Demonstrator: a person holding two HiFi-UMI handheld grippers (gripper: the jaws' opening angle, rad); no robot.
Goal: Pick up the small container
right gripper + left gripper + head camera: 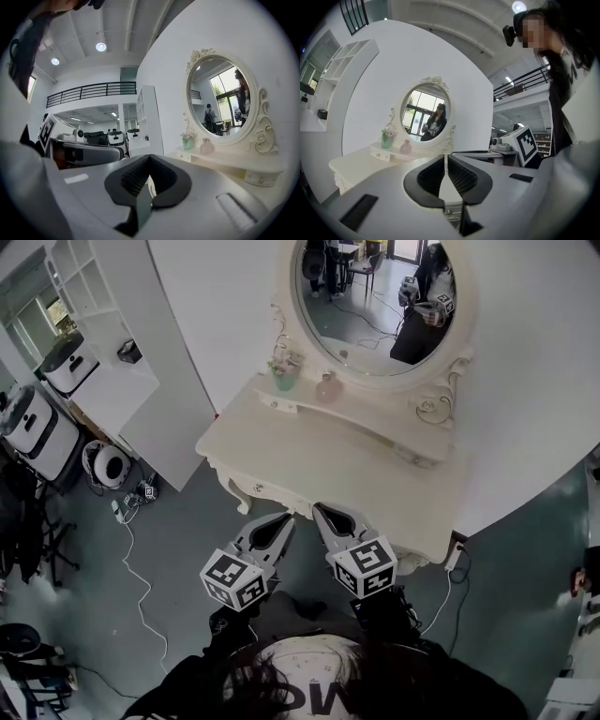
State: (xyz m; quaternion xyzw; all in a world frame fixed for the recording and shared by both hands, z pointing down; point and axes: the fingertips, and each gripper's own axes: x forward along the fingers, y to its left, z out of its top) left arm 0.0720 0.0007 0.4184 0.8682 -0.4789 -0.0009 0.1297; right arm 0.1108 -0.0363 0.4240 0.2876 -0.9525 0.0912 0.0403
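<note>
White dressing table (328, 451) fills your head view: the small container (326, 387) stands at its back edge, well beyond both claws off the front edge. Your left gripper view shows the left claw (446, 155) pressed together, empty, with the container up and to the left. Your right gripper view shows the right claw (149, 157) likewise closed on nothing, with the container off to the right.

Ivory carved dressing table (281, 451): one. Oval mirror in ornate cream frame (375, 306): one. Items on raised shelf under mirror: two. These are one green cup with flowers (285, 373) and one pink round small container (326, 388). Grey two-jaw grippers: two, left gripper (282, 520) and right gripper (322, 511). Black-and-white marker cubes (234, 579): two, one per gripper. White open shelving unit (82, 277): one.
</note>
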